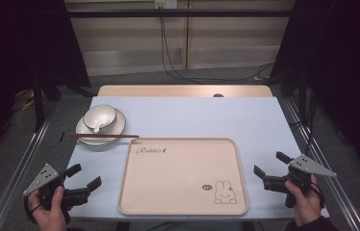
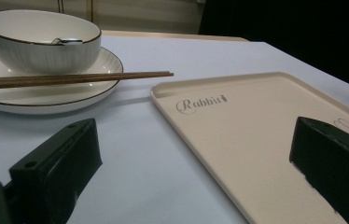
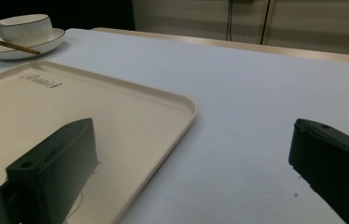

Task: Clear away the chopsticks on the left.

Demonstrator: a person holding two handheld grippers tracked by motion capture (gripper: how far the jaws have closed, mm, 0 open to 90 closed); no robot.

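A cream tray [image 1: 183, 144] with a rabbit drawing lies at the table's front middle. At the back left a white bowl [image 1: 99, 118] with a spoon [image 1: 96, 129] in it stands on a white plate [image 1: 113, 134], and brown chopsticks [image 1: 103, 136] rest across the plate's rim. My left gripper [image 1: 83, 177] is held low at the front left, left of the tray, jaws wide open and empty. My right gripper [image 1: 272, 163] hovers at the tray's right edge, open with nothing between its jaws. The left gripper view shows the bowl [image 2: 42, 39], chopsticks [image 2: 70, 78] and tray [image 2: 238, 121] ahead.
A pale blue mat [image 1: 192, 115] covers the wooden table [image 1: 183, 90]. Metal rails [image 1: 19, 163] run along both sides. Cables [image 1: 168, 57] hang at the back wall. Dark curtains stand at left and right.
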